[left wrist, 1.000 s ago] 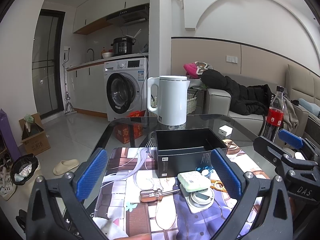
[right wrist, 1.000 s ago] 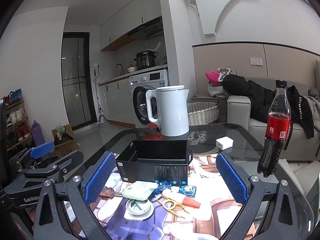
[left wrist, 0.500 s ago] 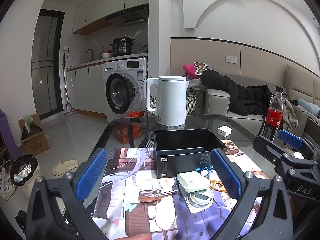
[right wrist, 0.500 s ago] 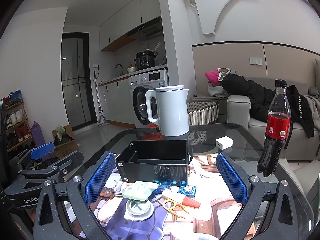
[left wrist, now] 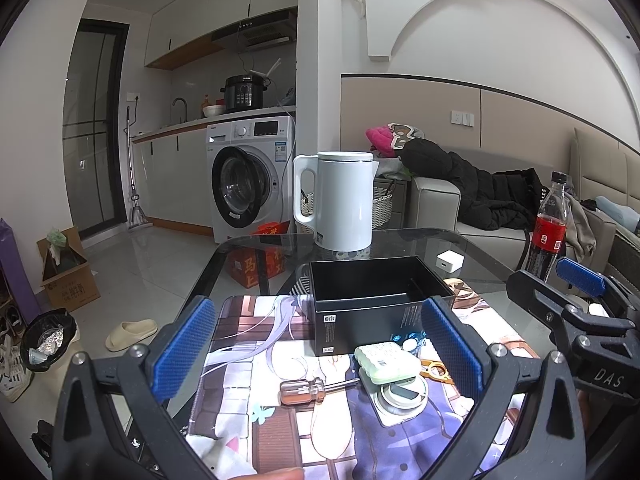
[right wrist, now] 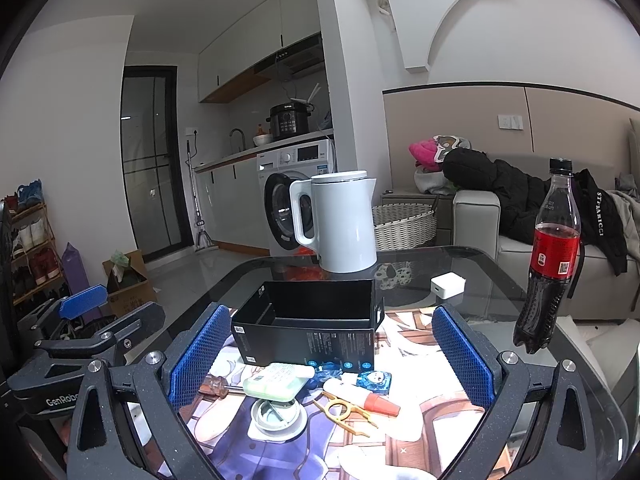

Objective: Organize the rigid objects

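An open black box stands on a printed mat on the glass table. In front of it lie a pale green case, a round white dish, a small screwdriver, a gold tool and a white tube with a red cap. My left gripper hovers open over the mat, holding nothing. My right gripper is likewise open and empty, above the same cluster.
A white kettle stands behind the box. A cola bottle is at the table's right side, a white charger near it. Beyond are a washing machine, a sofa and the floor.
Both views have shifted only slightly; the left gripper drifted a little. Nothing on the table moved.
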`<state>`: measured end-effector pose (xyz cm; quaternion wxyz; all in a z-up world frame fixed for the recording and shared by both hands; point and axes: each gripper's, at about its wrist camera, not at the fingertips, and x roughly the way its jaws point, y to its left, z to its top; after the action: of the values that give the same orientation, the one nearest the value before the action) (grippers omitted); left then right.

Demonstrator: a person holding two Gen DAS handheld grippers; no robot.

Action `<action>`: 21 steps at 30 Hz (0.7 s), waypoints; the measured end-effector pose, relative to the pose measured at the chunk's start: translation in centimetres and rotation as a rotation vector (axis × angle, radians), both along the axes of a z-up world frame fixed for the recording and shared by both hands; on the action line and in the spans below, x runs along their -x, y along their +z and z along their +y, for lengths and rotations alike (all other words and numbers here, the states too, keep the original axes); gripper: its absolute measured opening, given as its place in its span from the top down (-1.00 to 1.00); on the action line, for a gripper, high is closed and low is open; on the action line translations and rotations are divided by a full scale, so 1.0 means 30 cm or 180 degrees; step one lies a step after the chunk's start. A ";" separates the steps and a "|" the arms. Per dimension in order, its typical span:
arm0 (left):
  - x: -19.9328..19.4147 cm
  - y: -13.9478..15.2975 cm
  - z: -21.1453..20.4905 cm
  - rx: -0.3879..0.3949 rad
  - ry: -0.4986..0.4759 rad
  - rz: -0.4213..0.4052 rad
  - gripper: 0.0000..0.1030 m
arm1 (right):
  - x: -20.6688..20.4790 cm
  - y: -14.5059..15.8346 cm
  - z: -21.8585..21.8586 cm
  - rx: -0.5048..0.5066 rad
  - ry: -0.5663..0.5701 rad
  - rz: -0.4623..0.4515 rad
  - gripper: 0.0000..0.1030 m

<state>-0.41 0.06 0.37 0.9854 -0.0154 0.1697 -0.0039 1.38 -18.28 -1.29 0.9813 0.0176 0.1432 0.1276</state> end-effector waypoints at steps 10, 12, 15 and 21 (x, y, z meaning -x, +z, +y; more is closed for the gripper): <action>-0.056 0.020 0.021 0.0060 -0.0066 0.0171 -1.00 | -0.035 0.023 -0.012 0.0068 -0.0104 0.0033 -0.99; -0.082 0.024 0.016 -0.0009 -0.0079 0.0248 -1.00 | -0.062 0.039 -0.011 0.0194 -0.0152 0.0127 -0.99; -0.130 0.029 0.016 -0.0099 -0.0051 0.0423 -1.00 | -0.123 0.060 -0.004 0.0308 -0.0059 0.0314 -0.99; -0.261 0.002 0.045 -0.0250 -0.0067 0.0965 -1.00 | -0.278 0.025 0.014 0.0593 0.0247 0.0940 -0.99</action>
<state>7.42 1.41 0.43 0.9482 0.0245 0.3167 -0.0052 9.73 -17.87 -0.54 0.9413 -0.0604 0.2976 0.1476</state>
